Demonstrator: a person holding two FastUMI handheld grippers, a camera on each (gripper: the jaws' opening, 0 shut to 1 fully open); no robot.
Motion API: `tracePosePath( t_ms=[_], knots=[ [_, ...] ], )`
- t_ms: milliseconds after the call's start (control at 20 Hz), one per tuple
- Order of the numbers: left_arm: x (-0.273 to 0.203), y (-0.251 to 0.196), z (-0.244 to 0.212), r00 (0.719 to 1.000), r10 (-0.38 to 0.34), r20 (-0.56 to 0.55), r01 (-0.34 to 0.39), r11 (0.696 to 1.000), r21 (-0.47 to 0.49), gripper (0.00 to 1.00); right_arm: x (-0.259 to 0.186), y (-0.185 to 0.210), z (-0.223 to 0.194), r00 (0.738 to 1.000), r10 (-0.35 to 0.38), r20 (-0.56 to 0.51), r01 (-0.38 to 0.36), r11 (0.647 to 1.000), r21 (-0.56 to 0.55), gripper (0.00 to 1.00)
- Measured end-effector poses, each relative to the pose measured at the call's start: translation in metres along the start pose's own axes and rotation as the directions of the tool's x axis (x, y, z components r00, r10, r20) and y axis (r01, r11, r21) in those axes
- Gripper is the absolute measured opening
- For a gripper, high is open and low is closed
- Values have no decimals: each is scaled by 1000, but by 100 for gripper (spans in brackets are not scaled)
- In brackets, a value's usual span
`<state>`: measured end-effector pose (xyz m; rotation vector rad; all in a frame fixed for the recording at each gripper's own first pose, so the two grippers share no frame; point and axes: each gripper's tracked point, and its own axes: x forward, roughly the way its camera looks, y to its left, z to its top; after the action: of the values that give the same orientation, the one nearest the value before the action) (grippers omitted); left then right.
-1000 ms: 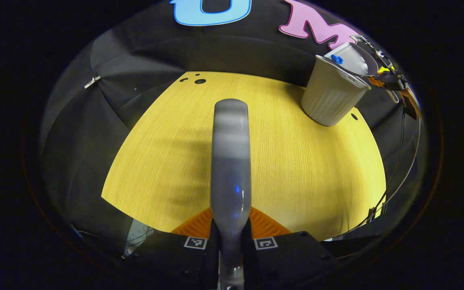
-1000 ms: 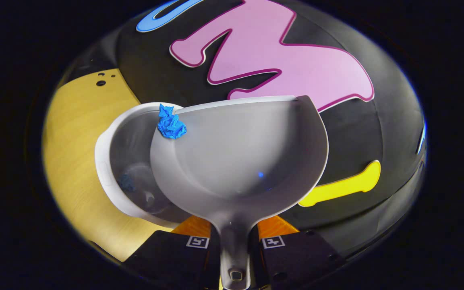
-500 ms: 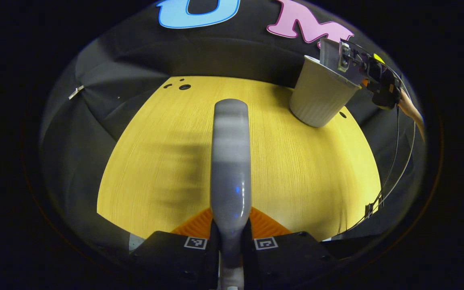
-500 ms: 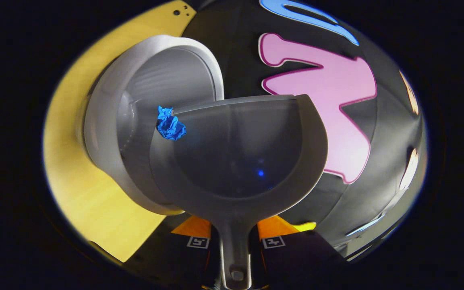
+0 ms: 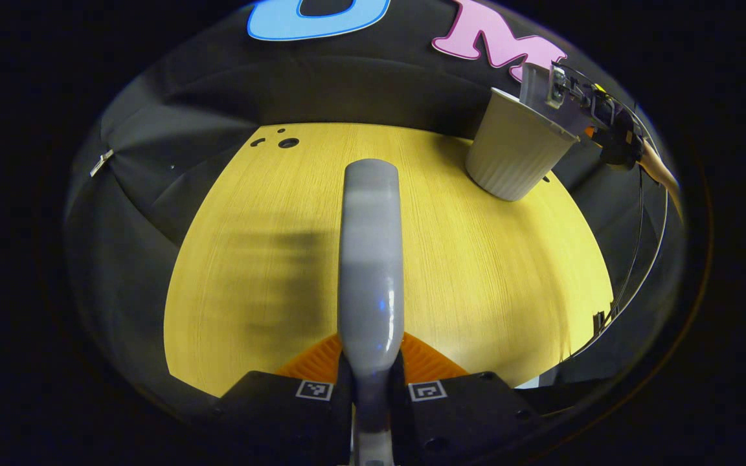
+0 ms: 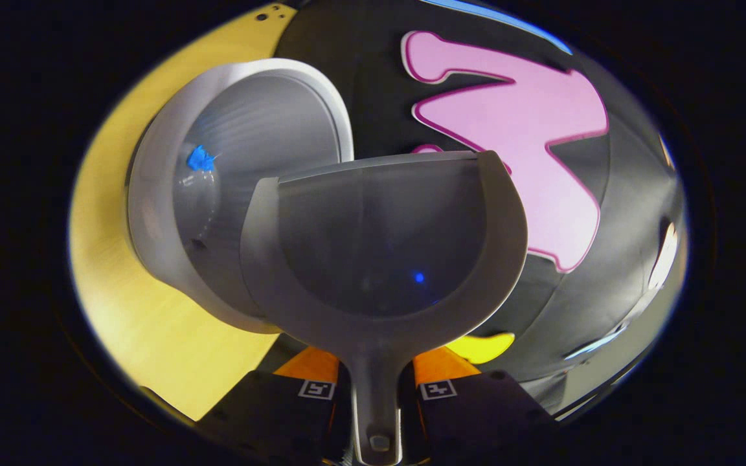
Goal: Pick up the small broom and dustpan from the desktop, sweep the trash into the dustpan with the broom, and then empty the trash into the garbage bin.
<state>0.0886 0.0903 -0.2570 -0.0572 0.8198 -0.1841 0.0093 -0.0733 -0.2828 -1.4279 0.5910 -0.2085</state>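
1. The right gripper is holding the dustpan by its handle, jaws clamped on it, tipped over the garbage bin.
2. The blue trash is sitting inside the bin; the pan is looking empty.
3. The left gripper is gripping the broom above the counter, jaws clamped.
4. Advice: keep the pan's lip over the bin's mouth while tilting.
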Motion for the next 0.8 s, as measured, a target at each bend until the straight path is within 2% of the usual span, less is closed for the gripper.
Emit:
tracePosePath(
  t_ms=[150, 300, 450, 500, 550, 600, 650, 750, 800],
  knots=[
    [1, 5, 5, 1000, -11, 5, 11, 1000, 6, 28, -10, -6, -10, 997, 64, -48, -53, 979, 197, 33],
    [-2, 8, 8, 1000, -18, 15, 18, 1000, 17, 28, -29, -13, -16, 991, 126, -48, -99, 921, 377, 33],
    [-5, 7, 9, 999, -34, 28, 33, 999, 9, 28, -55, -18, -14, 980, 200, 21, -179, 819, 545, 33],
    [-5, 8, 9, 999, -37, 35, 37, 999, 6, 31, -69, -19, -12, 975, 217, 51, -205, 784, 585, 33],
    [-7, 9, 9, 998, -37, 43, 37, 999, 4, 28, -81, -19, -7, 969, 232, 80, -231, 751, 619, 28],
    [-8, 9, 10, 998, -36, 50, 36, 999, 2, 28, -93, -20, -3, 964, 242, 112, -255, 717, 648, 33],
    [-7, 10, 9, 998, -37, 57, 37, 999, -3, 28, -110, -19, 1, 957, 250, 145, -281, 682, 675, 33],
    [-5, 13, 10, 997, -37, 62, 38, 999, -16, 31, -143, -15, 14, 935, 277, 219, -346, 594, 726, 33],
    [-3, 15, 9, 997, -38, 61, 39, 999, -22, 28, -157, -9, 21, 921, 293, 257, -382, 548, 744, 33]
  ],
)
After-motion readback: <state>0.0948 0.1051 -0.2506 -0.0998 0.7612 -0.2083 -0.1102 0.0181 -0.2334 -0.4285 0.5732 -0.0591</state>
